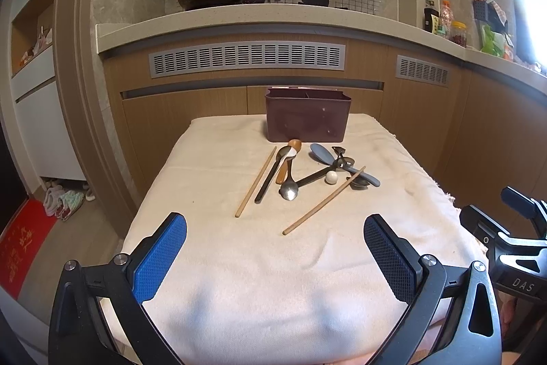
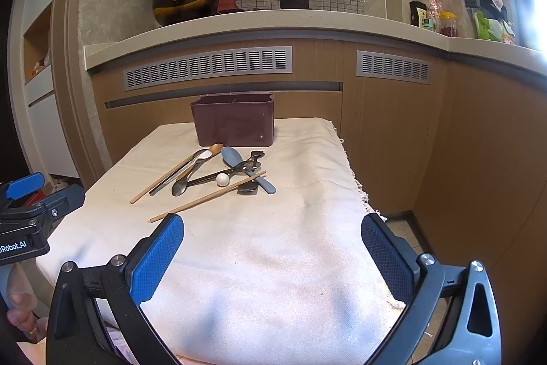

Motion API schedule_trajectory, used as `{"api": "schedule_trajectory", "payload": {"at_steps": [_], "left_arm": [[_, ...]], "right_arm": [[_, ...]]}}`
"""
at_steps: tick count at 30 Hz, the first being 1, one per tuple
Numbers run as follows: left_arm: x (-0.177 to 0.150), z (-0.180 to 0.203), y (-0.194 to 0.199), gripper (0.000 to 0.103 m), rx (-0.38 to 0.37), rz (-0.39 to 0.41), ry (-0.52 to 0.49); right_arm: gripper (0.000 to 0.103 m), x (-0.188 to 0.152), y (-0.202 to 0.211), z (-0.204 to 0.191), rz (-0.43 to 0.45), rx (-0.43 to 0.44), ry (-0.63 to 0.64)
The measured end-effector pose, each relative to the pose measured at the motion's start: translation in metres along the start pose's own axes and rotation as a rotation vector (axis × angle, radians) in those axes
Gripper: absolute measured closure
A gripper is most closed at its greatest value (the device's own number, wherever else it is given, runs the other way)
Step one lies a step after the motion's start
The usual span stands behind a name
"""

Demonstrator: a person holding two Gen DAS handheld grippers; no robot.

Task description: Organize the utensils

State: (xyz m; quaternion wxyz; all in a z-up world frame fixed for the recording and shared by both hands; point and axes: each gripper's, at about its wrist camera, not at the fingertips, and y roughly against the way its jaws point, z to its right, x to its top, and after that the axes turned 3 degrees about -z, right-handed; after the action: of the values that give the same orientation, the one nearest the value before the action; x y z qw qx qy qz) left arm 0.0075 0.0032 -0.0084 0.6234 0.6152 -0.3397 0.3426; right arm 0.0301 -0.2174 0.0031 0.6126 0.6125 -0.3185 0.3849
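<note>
Both the left claw (image 1: 275,248) and the right claw (image 2: 272,247) are held wide and empty above the near end of the cloth-covered bench (image 1: 393,228), presumably so that either can be brought onto a utensil. Further out, chopsticks (image 1: 324,200) and spoons (image 1: 289,190) are seen heaped together (several crossing), just before the maroon holder (image 1: 307,118), where they are judged to belong.

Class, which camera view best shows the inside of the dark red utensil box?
The left wrist view: the utensil box faces it squarely and inner dividers show over the rim. The right wrist view shows the box more obliquely.
</note>
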Motion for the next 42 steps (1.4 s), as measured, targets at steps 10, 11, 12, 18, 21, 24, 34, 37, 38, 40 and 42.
{"api": "schedule_trajectory", "payload": {"at_steps": [10, 11, 12, 18, 21, 24, 34, 37, 38, 40, 42], "left_arm": [[0.0003, 0.0, 0.0009, 0.0, -0.001, 0.001, 0.0], [0.0003, -0.0001, 0.0009, 0.0, -0.001, 0.001, 0.001], [0.0003, -0.0001, 0.0009, 0.0, -0.001, 0.0, 0.001], [0.0006, -0.0001, 0.0009, 0.0, -0.001, 0.0, 0.0], [0.0006, -0.0002, 0.0011, 0.0, 0.0, 0.0, 0.0], [0.0009, -0.0004, 0.0009, 0.0, -0.001, 0.001, 0.001], [0.0012, 0.0003, 0.0018, 0.0, 0.001, -0.002, 0.0], [0.001, 0.0005, 0.0017, 0.0, 0.0, -0.004, -0.001], [0.0009, 0.0001, 0.0018, 0.0, -0.002, -0.004, 0.0], [0.0017, -0.001, 0.0008, 0.0, -0.003, -0.009, 0.0], [0.0035, -0.0027, -0.0025, 0.0, -0.008, -0.015, -0.001]], "right_arm": [[0.0, 0.0008, -0.0014, 0.0004, -0.008, -0.001, 0.008], [0.0, 0.0003, -0.0017, 0.0005, -0.007, -0.004, 0.009], [0.0, 0.0, -0.0017, 0.0008, -0.006, -0.008, 0.008], [0.0, -0.001, -0.0018, 0.001, -0.005, -0.016, 0.006], [0.0, -0.0007, -0.0018, 0.0008, -0.005, -0.016, 0.007], [0.0, -0.0005, -0.002, 0.0008, -0.004, -0.017, 0.006], [0.0, -0.0001, -0.0024, 0.0015, -0.007, -0.017, 0.007], [0.0, 0.0003, -0.003, 0.0022, -0.01, -0.017, 0.008], [0.0, 0.0006, -0.0033, 0.0024, -0.011, -0.017, 0.008], [0.0, 0.0013, -0.0038, 0.0026, -0.013, -0.017, 0.012], [0.0, 0.0022, -0.0046, 0.0014, -0.014, -0.018, 0.017]]}}
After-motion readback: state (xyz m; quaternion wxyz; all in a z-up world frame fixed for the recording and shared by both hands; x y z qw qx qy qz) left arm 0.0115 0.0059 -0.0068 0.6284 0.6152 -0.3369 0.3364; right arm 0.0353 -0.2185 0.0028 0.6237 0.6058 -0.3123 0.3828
